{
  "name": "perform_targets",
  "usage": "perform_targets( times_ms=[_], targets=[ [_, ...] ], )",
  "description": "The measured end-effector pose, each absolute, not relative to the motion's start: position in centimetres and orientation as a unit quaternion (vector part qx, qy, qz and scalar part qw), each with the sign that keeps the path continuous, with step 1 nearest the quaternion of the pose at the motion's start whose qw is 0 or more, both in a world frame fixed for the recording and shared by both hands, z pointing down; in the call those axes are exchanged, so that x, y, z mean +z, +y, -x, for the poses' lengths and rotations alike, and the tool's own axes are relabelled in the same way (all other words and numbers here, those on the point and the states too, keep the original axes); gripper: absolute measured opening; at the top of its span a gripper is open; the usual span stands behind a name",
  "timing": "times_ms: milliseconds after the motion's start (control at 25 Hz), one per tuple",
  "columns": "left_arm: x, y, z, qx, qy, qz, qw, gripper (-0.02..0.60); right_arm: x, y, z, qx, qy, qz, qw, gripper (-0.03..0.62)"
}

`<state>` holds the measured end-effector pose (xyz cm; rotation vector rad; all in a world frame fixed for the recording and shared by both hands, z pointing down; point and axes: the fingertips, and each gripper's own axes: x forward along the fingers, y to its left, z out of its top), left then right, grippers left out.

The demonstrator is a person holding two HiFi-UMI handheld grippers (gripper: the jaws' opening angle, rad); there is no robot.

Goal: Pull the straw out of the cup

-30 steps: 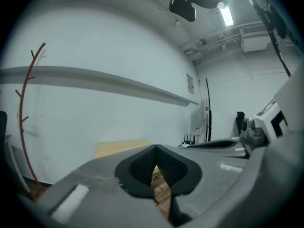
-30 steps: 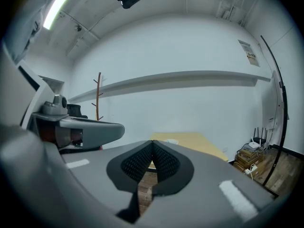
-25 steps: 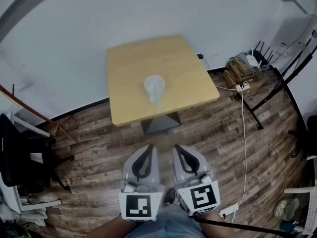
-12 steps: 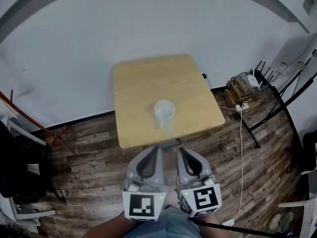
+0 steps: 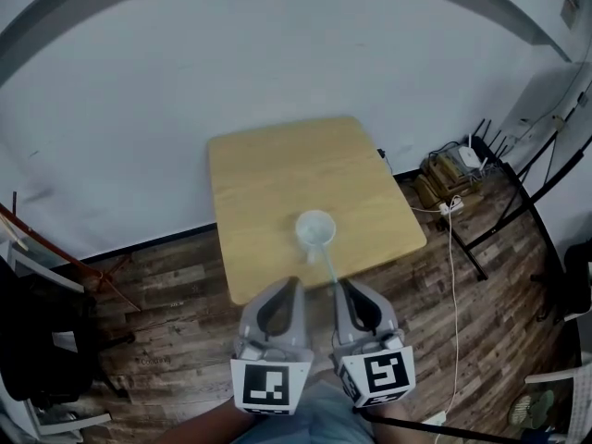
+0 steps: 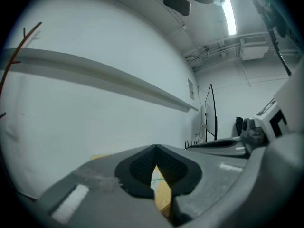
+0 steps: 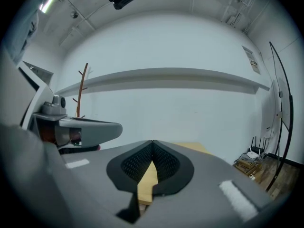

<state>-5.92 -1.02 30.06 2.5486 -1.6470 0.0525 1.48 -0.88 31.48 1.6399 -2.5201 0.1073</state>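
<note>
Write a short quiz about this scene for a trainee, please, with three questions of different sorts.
1. True or false: the right gripper holds the thin pale green straw.
2. The clear plastic cup stands on: A a metal tray; B the square light wooden table; C a white plate.
3. Fill in: the left gripper has its jaws ____.
Key: 1 false; 2 B; 3 shut.

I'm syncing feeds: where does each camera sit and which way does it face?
Head view: on the person's head, steeply down at table, cup, left gripper, right gripper.
Left gripper view: on it, along shut jaws toward wall; right gripper at right.
Right gripper view: likewise; left gripper at left.
All share the table.
</note>
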Motion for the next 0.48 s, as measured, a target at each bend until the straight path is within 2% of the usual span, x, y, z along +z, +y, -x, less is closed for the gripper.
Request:
perform_targets(
  times_ms=[480],
  targets=[
    [33.0,-3.4,4.3,0.046,-0.524,-0.846,0.087,0.02,33.2,-2.9,-3.5,0.06,-0.821,-0.562,0.085,0.008]
  ],
)
